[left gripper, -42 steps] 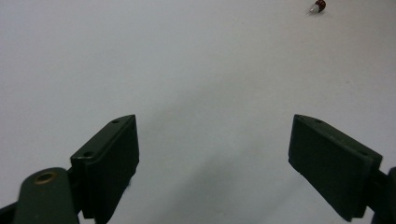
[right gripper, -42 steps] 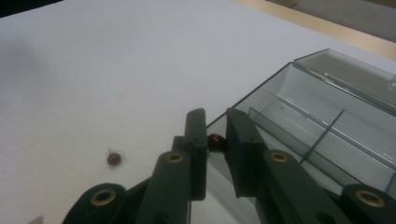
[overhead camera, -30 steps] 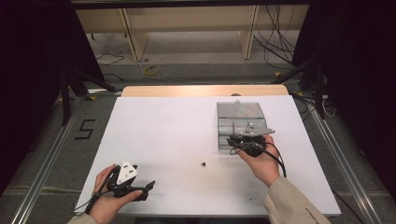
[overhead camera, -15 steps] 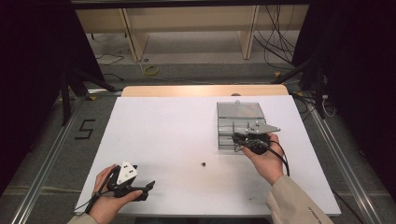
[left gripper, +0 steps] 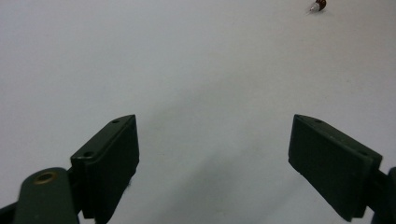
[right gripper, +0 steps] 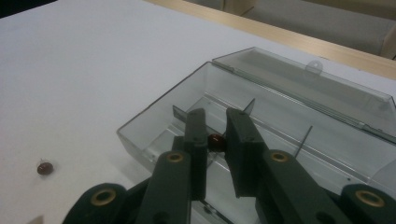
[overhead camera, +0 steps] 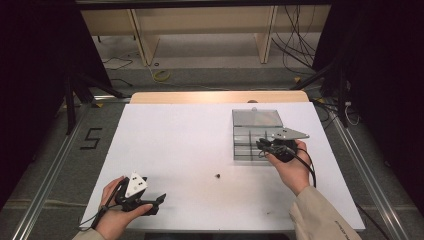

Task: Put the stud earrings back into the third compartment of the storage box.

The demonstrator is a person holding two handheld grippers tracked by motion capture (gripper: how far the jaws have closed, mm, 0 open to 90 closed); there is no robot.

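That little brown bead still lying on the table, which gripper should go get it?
Probably the left gripper: its jaws are open and empty, aimed at the bead on the table. The right gripper already pinches another bead over the clear box.

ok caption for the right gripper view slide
Right claw pinching a small brown bead above an open clear compartment box.

Right gripper [overhead camera: 263,145] has moved from the near-left edge of the clear compartment box [overhead camera: 250,131] to a position over its near compartments, right hand [overhead camera: 290,167] shifting rightward and away from the person. Its fingers [right gripper: 198,135] now pinch a small dark bead [right gripper: 215,141] above the box interior.
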